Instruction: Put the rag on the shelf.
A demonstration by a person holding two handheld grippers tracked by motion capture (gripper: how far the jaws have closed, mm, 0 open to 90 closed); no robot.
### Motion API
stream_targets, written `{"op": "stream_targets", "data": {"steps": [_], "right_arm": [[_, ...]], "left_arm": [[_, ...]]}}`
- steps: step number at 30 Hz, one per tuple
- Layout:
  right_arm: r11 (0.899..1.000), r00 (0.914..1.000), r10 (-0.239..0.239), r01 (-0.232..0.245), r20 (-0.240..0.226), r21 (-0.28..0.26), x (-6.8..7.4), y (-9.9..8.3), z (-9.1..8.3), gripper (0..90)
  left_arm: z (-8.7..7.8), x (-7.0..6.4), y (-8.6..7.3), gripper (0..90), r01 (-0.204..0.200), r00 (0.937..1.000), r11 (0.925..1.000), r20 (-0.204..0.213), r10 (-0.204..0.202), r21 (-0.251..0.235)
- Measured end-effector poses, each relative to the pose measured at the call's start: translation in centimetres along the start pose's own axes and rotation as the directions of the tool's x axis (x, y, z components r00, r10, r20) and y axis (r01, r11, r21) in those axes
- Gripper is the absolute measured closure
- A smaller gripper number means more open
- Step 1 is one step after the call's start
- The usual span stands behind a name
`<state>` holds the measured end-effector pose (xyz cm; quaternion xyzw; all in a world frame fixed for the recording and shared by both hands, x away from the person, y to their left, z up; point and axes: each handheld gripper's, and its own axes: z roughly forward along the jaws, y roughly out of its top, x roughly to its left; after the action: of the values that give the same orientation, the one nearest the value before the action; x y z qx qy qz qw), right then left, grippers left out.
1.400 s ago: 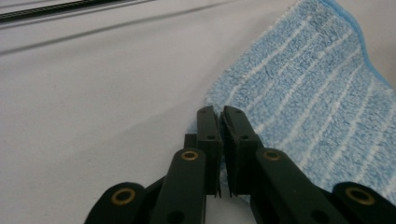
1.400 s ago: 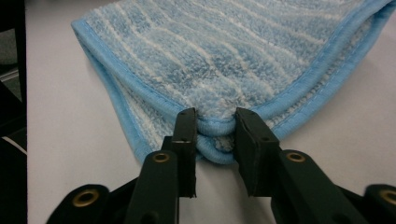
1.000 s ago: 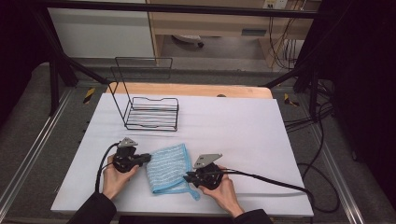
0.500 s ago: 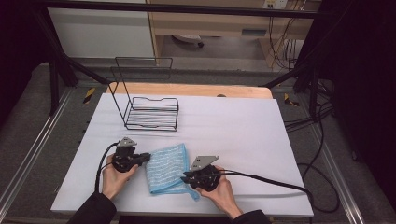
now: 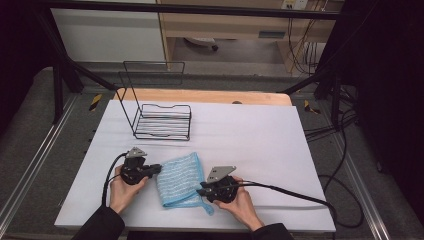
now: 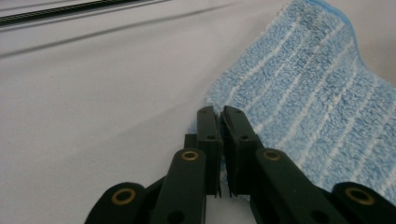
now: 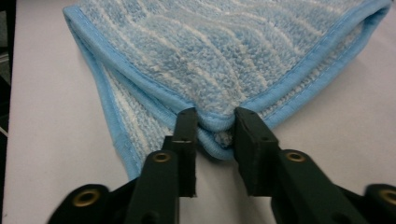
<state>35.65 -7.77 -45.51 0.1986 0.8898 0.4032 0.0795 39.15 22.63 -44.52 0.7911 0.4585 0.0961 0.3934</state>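
A light-blue striped towel (image 5: 177,180) lies folded on the white table (image 5: 260,145) near its front edge. My left gripper (image 5: 159,169) meets the towel's left edge. In the left gripper view its jaws (image 6: 223,119) stand almost together, pinching the towel (image 6: 317,107) at its border. My right gripper (image 5: 201,191) is at the towel's front right corner. The right gripper view has both hemmed layers of that towel (image 7: 210,51) corner squeezed between the right gripper's (image 7: 215,123) two jaws. A hand holds each gripper.
A black wire rack (image 5: 162,122) with a tall back frame stands at the back left of the table. A wooden board (image 5: 210,96) runs along the far edge. The right gripper's cable (image 5: 290,192) trails off to the right across the table.
The right hand and its gripper have edged slightly left into the towel's corner. The left gripper and the towel have hardly moved.
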Motion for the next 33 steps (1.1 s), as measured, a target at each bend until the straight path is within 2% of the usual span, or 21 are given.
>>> {"op": "stream_targets", "data": {"steps": [6, 10, 14, 16, 17, 19, 21, 24, 26, 27, 28, 29, 31, 32, 33], "right_arm": [[1.0, 0.9997, 0.026, -0.026, 0.003, 0.004, 0.1, 0.4, -0.5, 81.2], [0.999, 0.9985, 0.04, -0.041, -0.036, -0.027, 0.9, 1.4, -1.8, 81.6], [0.999, 0.9952, 0.054, -0.054, -0.082, -0.003, 1.9, 1.6, -1.5, 81.8], [0.999, 0.9978, 0.042, -0.041, -0.052, 0.014, 2.0, 1.3, -1.1, 81.2], [0.999, 0.9991, 0.038, -0.038, -0.02, 0.003, 1.8, 1.2, -1.0, 80.4], [0.999, 0.9994, 0.035, -0.035, -0.006, -0.002, 1.6, 1.1, -0.9, 79.3], [0.999, 0.9981, 0.046, -0.046, -0.042, 0.001, 1.3, 0.8, -0.7, 71.5], [0.996, 0.9978, 0.062, -0.064, -0.022, -0.06, 0.8, 1.4, -1.7, 55.6], [0.989, 0.9946, 0.104, -0.103, -0.004, -0.107, 0.0, 1.7, -2.4, 49.4], [0.983, 0.991, 0.134, -0.132, 0.008, -0.124, -0.4, 1.7, -2.6, 49.7], [0.983, 0.991, 0.134, -0.132, 0.008, -0.124, -0.4, 1.7, -2.6, 49.7], [0.977, 0.981, 0.188, -0.182, 0.047, -0.112, -1.2, 1.6, -2.3, 49.1], [0.977, 0.9777, 0.2, -0.193, 0.065, -0.091, -1.5, 1.5, -1.8, 48.8], [0.974, 0.9726, 0.22, -0.215, 0.075, -0.076, -1.9, 1.4, -1.2, 47.4], [0.963, 0.9632, 0.262, -0.257, 0.06, -0.086, -2.7, 1.4, -0.1, 46.2]], "left_arm": [[-0.2, 0.1, 0.1, 85.7, 0.003, 0.9999, 0.9999, 0.011, -0.003, -0.011], [-0.3, 0.1, 0.1, 85.7, 0.008, 0.9998, 0.9998, 0.018, -0.008, -0.019], [-0.3, 0.1, 0.1, 85.7, 0.005, 0.9998, 0.9999, 0.017, -0.005, -0.016], [-0.2, 0.0, 0.1, 85.7, 0.007, 0.9999, 0.9999, 0.011, -0.007, -0.012], [-0.1, 0.1, 0.1, 85.7, 0.007, 0.9999, 0.9999, 0.009, -0.007, -0.012], [-0.2, 0.1, 0.0, 85.7, 0.007, 0.9999, 0.9999, 0.009, -0.007, -0.013], [-0.1, 0.1, 0.0, 85.5, 0.0, 1.0, 0.9999, 0.003, 0.0, -0.014], [-0.1, 0.0, 0.0, 85.4, -0.004, 1.0, 0.9999, 0.002, 0.005, -0.012], [-0.1, 0.0, 0.0, 85.4, -0.007, 1.0, 0.9999, 0.0, 0.007, -0.011], [-0.1, 0.0, 0.0, 85.4, -0.008, 1.0, 0.9999, -0.001, 0.008, -0.01], [-0.1, 0.0, 0.0, 85.5, -0.009, 1.0, 0.9999, -0.001, 0.009, -0.011], [-0.1, 0.0, 0.0, 85.5, -0.011, 0.9999, 0.9999, -0.003, 0.011, -0.011], [-0.1, -0.1, 0.0, 85.6, -0.01, 1.0, 0.9999, -0.002, 0.01, -0.011], [-0.1, -0.1, 0.0, 85.6, -0.015, 0.9999, 0.9998, -0.004, 0.015, -0.013], [-0.1, -0.1, 0.0, 85.7, -0.019, 0.9998, 0.9997, -0.005, 0.018, -0.014]]}}
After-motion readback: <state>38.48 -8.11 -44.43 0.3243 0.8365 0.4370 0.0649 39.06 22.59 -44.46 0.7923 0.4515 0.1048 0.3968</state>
